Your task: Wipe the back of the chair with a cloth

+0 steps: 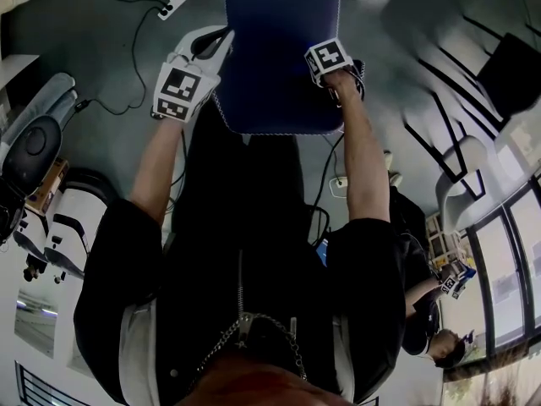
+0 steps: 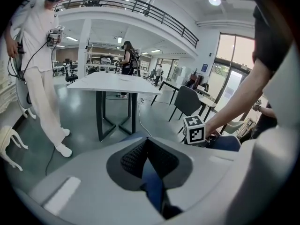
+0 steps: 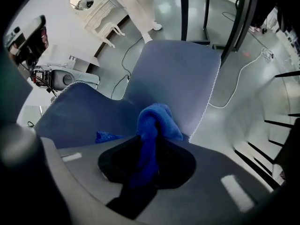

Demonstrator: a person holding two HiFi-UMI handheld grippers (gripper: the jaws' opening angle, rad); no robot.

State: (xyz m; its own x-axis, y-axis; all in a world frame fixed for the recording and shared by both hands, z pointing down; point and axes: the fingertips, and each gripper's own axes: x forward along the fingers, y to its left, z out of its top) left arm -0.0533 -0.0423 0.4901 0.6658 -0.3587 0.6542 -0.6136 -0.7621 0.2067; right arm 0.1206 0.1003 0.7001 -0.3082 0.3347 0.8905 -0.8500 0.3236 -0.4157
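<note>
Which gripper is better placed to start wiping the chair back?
Right. The right gripper is shut on the blue cloth at the chair back; the left gripper only clamps its edge.

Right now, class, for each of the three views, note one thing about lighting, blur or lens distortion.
Head view: dim overall, the chair back dark blue, furniture at upper right smeared by motion blur. Left gripper view: bright, ceiling lamp glaring, balcony railing bowed by the wide lens. Right gripper view: blue cloth sharp, corners darkened, floor glossy with reflections.
</note>
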